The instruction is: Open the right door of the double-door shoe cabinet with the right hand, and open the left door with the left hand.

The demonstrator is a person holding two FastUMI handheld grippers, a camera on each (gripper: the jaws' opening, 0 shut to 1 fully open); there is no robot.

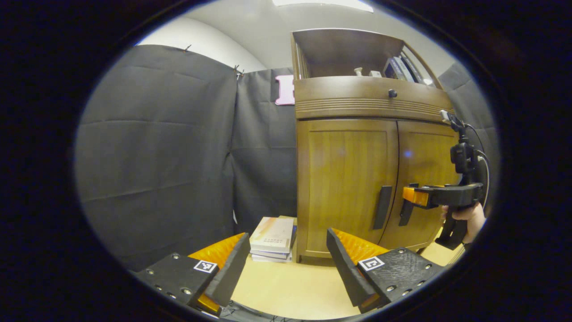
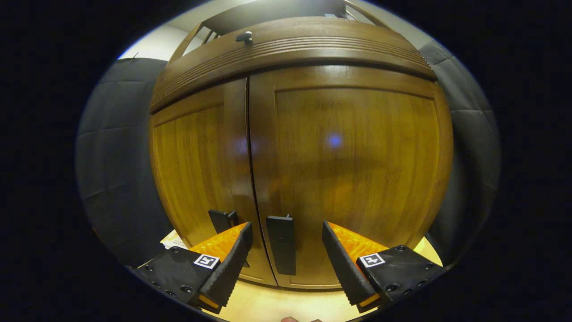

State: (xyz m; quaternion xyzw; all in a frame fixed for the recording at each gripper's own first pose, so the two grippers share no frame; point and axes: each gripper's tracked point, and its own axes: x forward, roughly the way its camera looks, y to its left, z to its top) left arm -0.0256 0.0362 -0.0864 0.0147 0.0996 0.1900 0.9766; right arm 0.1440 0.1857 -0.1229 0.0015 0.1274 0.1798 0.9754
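Right gripper fingers spread wide, nothing gripped; in the right gripper view the right door's handle, a dark upright bar, sits in the gap between the two fingers, touching neither as far as visible. Left door's handle is just beyond the seam, partly hidden behind the left-hand finger of this gripper. Both doors appear closed, the seam running straight between the right door and left door. Above them a drawer front with a small dark knob. Left gripper fingers also wide apart, holding nothing, well back from the shoe cabinet over the pale tabletop. In the left gripper view the cabinet stands right of centre, left door facing the camera with its dark handle near the seam. The right gripper shows farther off at the right door's handle, held by a hand, with its camera mount rising above. A stack of books lies on the table just beside the cabinet's left foot. Open shelf on top holds books and small items, too small to tell. Dark cloth wall behind and left.
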